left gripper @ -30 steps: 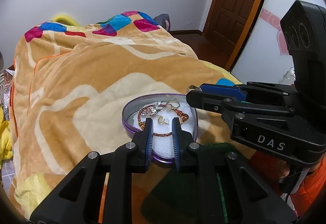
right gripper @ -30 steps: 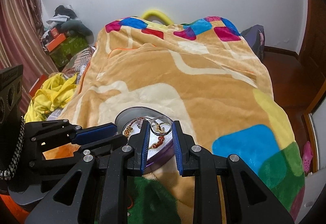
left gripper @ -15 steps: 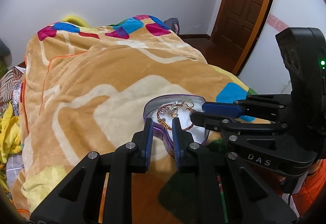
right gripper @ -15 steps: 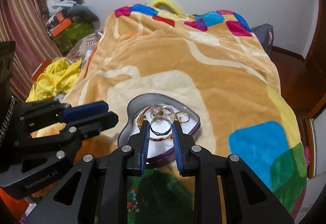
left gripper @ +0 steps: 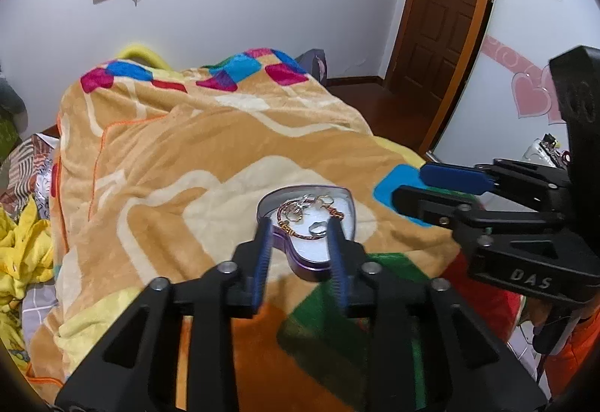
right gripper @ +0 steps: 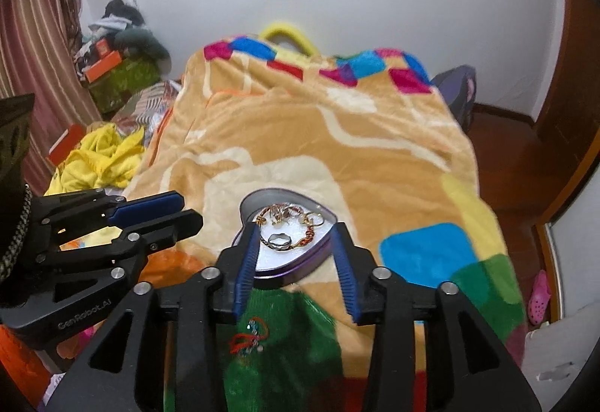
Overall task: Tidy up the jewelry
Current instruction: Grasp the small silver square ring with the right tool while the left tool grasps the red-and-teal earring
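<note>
A purple heart-shaped tin point(left gripper: 313, 263) point(right gripper: 300, 267) with a white lining sits on the blanket. It holds a silver ring point(right gripper: 279, 240), a red-gold bracelet point(right gripper: 307, 237) and several small rings and earrings point(left gripper: 303, 209). My left gripper point(left gripper: 300, 222) is open and empty, hovering just before the tin. My right gripper point(right gripper: 296, 230) is open and empty above the tin; the silver ring lies in the tin between its fingers. A red string bracelet point(right gripper: 249, 337) lies on the green blanket patch below my right gripper.
The bed carries a thick orange patchwork blanket point(left gripper: 168, 164). Yellow clothes point(right gripper: 101, 160) and boxes lie at the left. A brown door point(left gripper: 446, 18) stands at the right. A pink shoe point(right gripper: 540, 297) lies on the floor.
My right gripper has opened and let go of the silver ring, which now lies in the tin. My left gripper has opened too. Both have drawn back a little.
</note>
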The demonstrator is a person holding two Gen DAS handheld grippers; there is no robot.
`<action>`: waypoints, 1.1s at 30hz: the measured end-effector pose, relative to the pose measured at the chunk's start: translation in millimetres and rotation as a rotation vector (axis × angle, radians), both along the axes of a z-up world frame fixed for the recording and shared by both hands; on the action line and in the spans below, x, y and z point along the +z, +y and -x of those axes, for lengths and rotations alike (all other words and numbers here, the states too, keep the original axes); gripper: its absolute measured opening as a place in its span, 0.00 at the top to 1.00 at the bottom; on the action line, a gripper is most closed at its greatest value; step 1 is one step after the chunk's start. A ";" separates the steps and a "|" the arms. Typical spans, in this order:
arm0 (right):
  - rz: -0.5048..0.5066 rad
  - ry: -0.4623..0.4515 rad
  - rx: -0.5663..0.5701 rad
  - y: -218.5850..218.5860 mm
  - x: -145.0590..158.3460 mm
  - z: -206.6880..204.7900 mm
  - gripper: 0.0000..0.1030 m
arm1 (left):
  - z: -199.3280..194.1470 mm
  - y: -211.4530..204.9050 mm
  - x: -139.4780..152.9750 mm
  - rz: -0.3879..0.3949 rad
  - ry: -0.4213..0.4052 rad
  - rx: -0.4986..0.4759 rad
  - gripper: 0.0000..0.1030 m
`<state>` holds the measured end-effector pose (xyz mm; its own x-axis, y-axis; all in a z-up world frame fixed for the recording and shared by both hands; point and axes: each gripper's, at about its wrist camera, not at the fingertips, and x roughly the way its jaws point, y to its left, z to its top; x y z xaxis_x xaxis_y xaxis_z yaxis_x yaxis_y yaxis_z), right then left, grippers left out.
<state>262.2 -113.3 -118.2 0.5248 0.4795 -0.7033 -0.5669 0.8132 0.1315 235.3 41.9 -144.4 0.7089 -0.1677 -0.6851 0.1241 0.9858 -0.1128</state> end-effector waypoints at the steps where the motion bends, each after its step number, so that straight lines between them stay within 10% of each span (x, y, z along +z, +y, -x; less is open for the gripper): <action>1: -0.002 -0.012 -0.006 -2.7 3.7 3.4 0.63 | 5.2 -1.0 4.4 -0.002 -0.010 -0.002 0.63; 9: -0.012 -0.061 -0.048 -23.4 15.6 37.6 0.62 | 35.4 -5.4 17.2 -0.016 -0.027 -0.004 0.47; 33: 0.081 0.124 -0.085 -39.7 -73.0 87.5 0.62 | 84.4 -13.9 -43.3 0.007 0.135 -0.027 0.47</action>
